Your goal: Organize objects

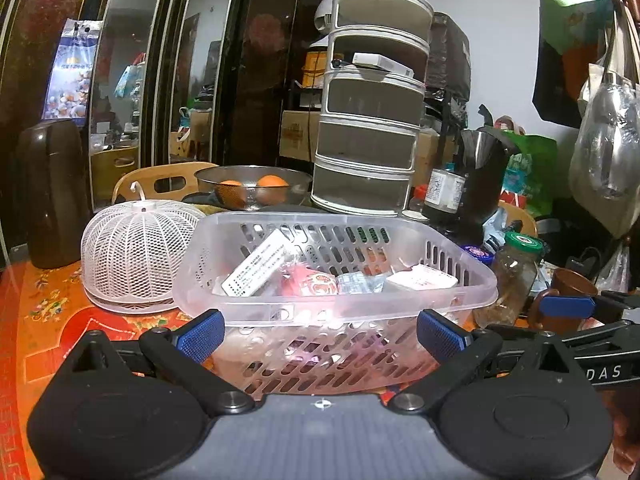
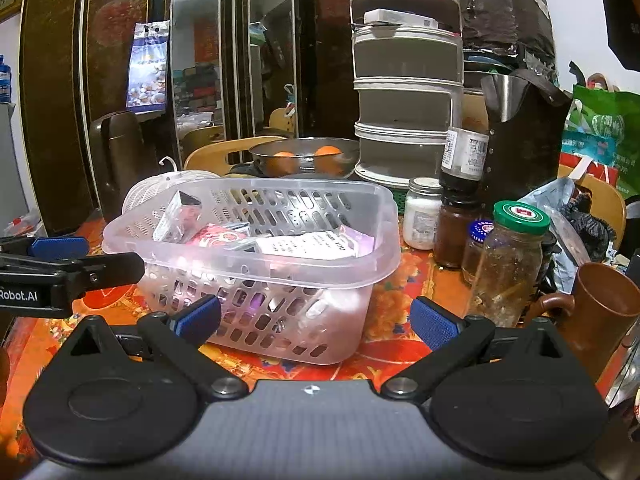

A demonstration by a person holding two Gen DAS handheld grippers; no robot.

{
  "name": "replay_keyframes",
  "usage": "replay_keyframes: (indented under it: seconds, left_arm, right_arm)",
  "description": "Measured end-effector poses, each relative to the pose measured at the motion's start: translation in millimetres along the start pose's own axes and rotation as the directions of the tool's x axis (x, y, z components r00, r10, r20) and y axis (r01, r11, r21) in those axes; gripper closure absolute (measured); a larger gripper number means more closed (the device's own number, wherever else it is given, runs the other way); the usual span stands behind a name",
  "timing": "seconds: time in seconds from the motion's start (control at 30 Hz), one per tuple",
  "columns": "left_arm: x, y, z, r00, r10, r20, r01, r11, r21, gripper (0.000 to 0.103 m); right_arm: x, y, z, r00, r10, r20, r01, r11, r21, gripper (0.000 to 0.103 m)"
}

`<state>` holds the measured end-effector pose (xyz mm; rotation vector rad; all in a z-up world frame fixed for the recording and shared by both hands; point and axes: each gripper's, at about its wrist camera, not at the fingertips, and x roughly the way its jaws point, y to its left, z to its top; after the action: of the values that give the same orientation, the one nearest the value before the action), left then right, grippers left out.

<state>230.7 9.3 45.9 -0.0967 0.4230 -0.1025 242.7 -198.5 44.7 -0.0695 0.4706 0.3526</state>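
A clear plastic basket [image 1: 280, 312] with slotted walls stands on the red patterned table right in front of my left gripper [image 1: 320, 336], which is open and empty. The basket holds a white box [image 1: 260, 268], a red packet [image 1: 316, 284] and other small packs. In the right wrist view the same basket [image 2: 352, 272] sits just ahead and left of my right gripper [image 2: 316, 322], also open and empty. The left gripper shows at the left edge of the right wrist view [image 2: 60, 268]; the right gripper shows at the right of the left wrist view [image 1: 568, 306].
A white mesh food cover [image 1: 136, 256] stands left of the basket. Jars [image 2: 512, 260] and a brown mug [image 2: 600, 312] crowd the right. Behind are a metal bowl with oranges [image 1: 252, 188], a tiered grey rack [image 1: 372, 120], a dark kettle [image 2: 520, 140] and a brown thermos [image 1: 52, 192].
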Motion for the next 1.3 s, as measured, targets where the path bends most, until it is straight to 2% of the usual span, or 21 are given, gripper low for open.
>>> replay_keyframes:
  seconds: [0.4, 0.67, 0.9, 1.3]
  left_arm:
    - [-2, 1, -3, 0.999, 0.033, 0.004, -0.033, 0.999, 0.002, 0.0]
    - [-3, -8, -7, 0.998, 0.061, 0.02, -0.062, 0.997, 0.048, 0.0]
    - [-3, -9, -7, 0.997, 0.08, 0.023, -0.081, 0.995, 0.05, 0.0]
    - [-1, -12, -9, 0.996, 0.092, 0.02, -0.093, 0.994, 0.064, 0.0]
  right_arm:
    - [-4, -3, 1, 1.0, -0.012, 0.011, 0.012, 1.0, 0.011, 0.0]
    - [-8, -2, 0, 1.0, -0.007, 0.027, 0.007, 1.0, -0.007, 0.0]
    - [-8, -4, -2, 1.0, -0.007, 0.027, 0.007, 1.0, 0.009, 0.0]
    - [-7, -4, -4, 1.0, -0.008, 0.025, 0.007, 1.0, 0.016, 0.0]
